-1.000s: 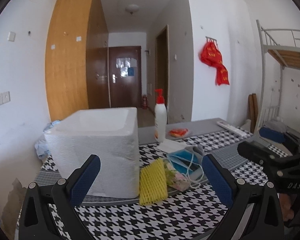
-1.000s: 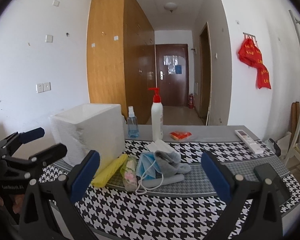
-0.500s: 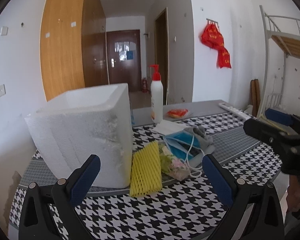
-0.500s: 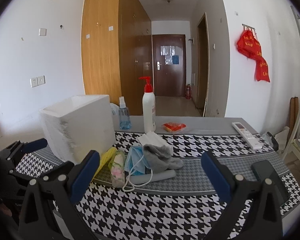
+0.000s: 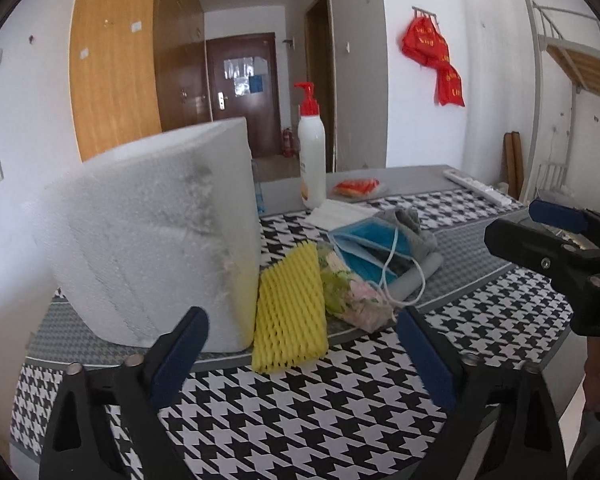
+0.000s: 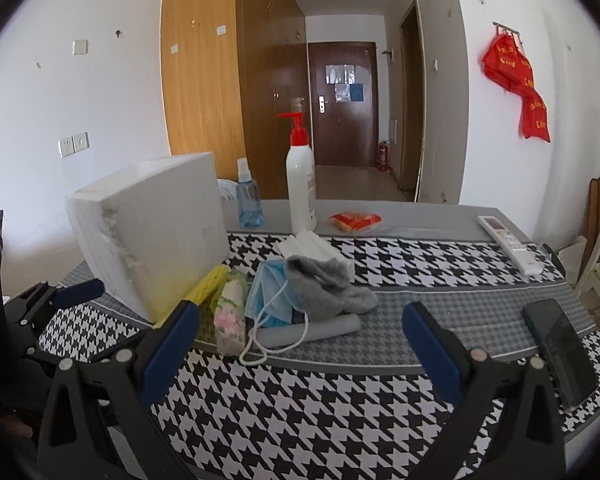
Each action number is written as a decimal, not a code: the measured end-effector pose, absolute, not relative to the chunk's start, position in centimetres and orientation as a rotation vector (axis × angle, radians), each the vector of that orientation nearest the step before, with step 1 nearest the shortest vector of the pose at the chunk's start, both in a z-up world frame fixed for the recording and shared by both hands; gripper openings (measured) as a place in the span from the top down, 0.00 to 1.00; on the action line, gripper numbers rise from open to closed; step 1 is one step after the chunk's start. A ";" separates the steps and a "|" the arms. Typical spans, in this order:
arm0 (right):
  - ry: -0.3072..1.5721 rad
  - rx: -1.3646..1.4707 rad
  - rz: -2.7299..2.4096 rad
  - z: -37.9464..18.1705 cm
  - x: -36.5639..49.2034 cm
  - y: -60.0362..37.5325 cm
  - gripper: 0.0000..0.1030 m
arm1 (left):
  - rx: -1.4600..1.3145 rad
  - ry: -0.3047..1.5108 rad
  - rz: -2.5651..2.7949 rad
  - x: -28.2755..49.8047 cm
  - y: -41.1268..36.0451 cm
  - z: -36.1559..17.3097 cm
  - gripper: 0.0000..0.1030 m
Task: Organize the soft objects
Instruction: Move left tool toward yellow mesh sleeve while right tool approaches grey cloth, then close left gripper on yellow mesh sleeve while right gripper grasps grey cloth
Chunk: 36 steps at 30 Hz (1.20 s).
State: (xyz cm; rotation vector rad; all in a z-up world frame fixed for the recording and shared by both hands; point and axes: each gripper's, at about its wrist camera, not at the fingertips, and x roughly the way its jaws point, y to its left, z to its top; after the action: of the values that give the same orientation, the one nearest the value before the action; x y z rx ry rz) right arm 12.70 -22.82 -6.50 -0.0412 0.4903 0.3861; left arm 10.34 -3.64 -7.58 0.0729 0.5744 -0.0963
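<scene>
The left gripper (image 5: 302,354) had just been closing a little, with nothing between its fingers. The right gripper (image 6: 300,350) stayed released, low over the counter (image 6: 300,412), below the mask (image 6: 274,294).

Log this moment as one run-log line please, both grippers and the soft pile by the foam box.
left gripper: open, closing, empty, facing yellow foam net | right gripper: open, empty | pile beside foam box: untouched

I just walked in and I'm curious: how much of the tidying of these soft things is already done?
Nothing looks done yet. The yellow foam net, floral pouch, blue mask and grey sock all lie beside the white foam box. Both the left hand-held gripper and right hand-held gripper are open and empty, so every item remains.
</scene>
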 end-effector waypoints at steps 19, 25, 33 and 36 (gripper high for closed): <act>0.582 -0.038 0.399 -7.5 17.5 -23.4 0.01 | 0.110 0.732 -0.078 13.1 -4.4 -10.4 0.46; 0.612 -0.061 0.398 -7.7 19.3 -22.9 0.01 | 0.127 0.767 -0.063 13.8 -4.5 -11.0 0.52; 0.660 -0.101 0.392 -8.1 21.7 -22.0 0.07 | 0.138 0.818 -0.049 15.0 -4.4 -11.6 0.60; 0.674 -0.099 0.395 -8.3 22.4 -21.8 0.09 | 0.142 0.828 -0.052 15.2 -4.5 -11.7 0.63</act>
State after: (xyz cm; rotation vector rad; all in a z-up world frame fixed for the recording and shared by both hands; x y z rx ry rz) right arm 22.38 -21.81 -8.32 -0.0993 0.6740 0.3951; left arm 15.24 -4.51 -11.74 0.1419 0.8281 -0.0519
